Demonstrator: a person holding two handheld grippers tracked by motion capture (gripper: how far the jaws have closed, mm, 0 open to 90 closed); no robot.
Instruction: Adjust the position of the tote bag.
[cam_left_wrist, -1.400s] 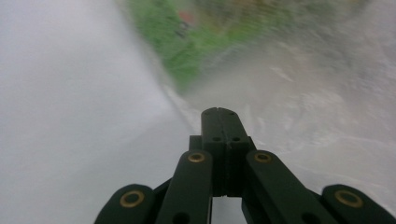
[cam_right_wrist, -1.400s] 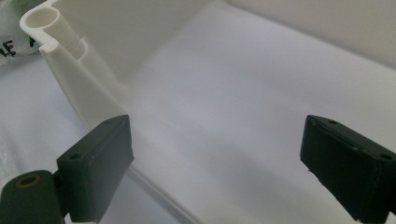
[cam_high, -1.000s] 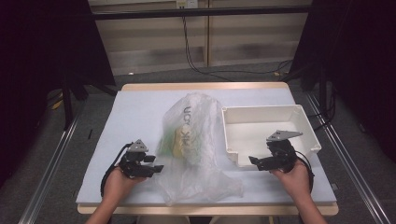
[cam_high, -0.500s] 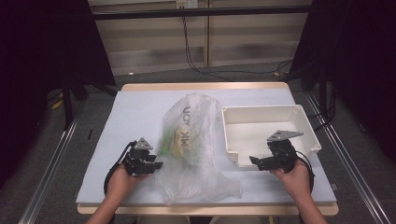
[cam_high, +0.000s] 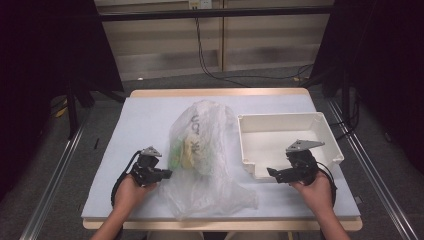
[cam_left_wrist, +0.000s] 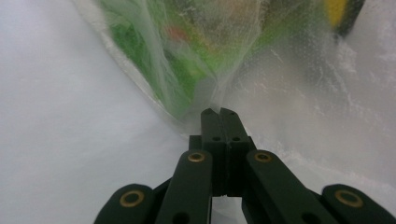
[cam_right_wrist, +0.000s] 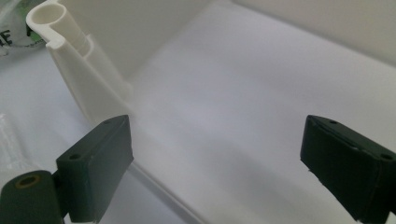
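Hands come in from 6 o'clock, one tool each. Left tool (cam_left_wrist: 219, 114) has just been closing and now pinches the edge of the bag (cam_high: 207, 150), film between its jaws. Bag's clear and crinkly, lying mid-desk (cam_high: 145, 115) with green and yellow stuff inside. Right tool (cam_high: 272, 173) hangs wide open at the near edge of the white bin (cam_high: 280, 125), at 3 o'clock from the bag.
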